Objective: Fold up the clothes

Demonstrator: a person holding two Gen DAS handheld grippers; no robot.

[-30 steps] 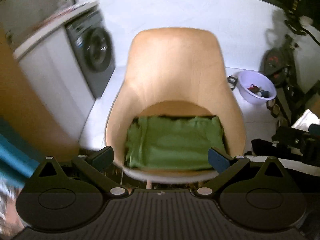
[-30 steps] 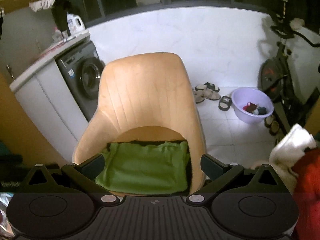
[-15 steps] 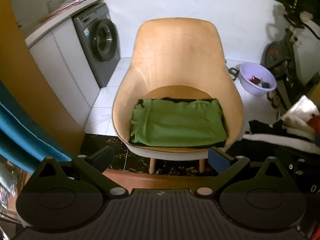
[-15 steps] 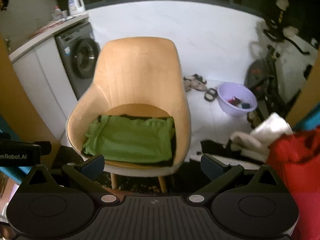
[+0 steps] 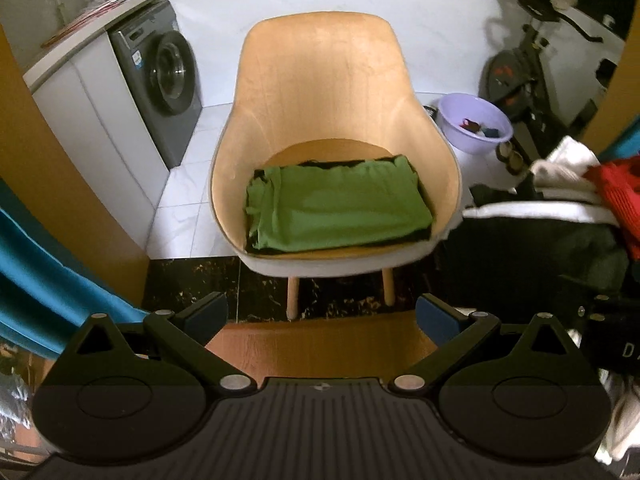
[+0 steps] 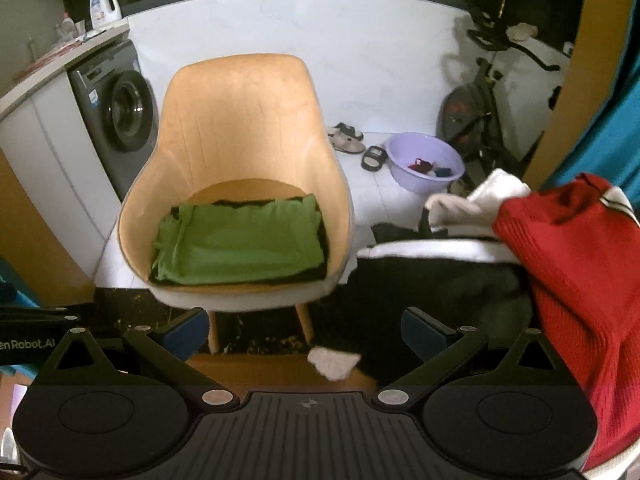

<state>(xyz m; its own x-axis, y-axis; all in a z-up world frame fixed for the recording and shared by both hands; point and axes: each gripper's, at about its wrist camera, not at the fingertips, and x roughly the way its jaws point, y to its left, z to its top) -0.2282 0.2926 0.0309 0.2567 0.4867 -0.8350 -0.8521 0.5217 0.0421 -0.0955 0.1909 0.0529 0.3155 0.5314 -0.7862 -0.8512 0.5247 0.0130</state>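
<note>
A folded green garment [image 5: 336, 208] [image 6: 240, 240] lies flat on the seat of a tan shell chair [image 5: 320, 80] [image 6: 240, 112], on top of a dark folded piece whose edges show. A pile of unfolded clothes sits to the right: a red knit garment [image 6: 568, 264] [image 5: 620, 192], a white one [image 6: 472, 200] [image 5: 568, 160] and a black one [image 6: 432, 280] [image 5: 540, 256]. My left gripper [image 5: 322, 314] is open and well back from the chair, holding nothing. My right gripper [image 6: 306, 330] is open too, low in front of the chair and the pile.
A grey washing machine [image 5: 160, 80] [image 6: 116, 112] under a white counter stands left of the chair. A lilac basin [image 5: 476, 122] [image 6: 424, 162], sandals [image 6: 346, 138] and an exercise bike [image 6: 492, 100] stand behind on the right. A small white scrap [image 6: 334, 360] lies on the floor. Teal fabric [image 5: 44, 280] hangs at left.
Both grippers have drawn back from the chair, so the whole chair, its legs and the clothes pile on the right have come into view. The green garment stays put.
</note>
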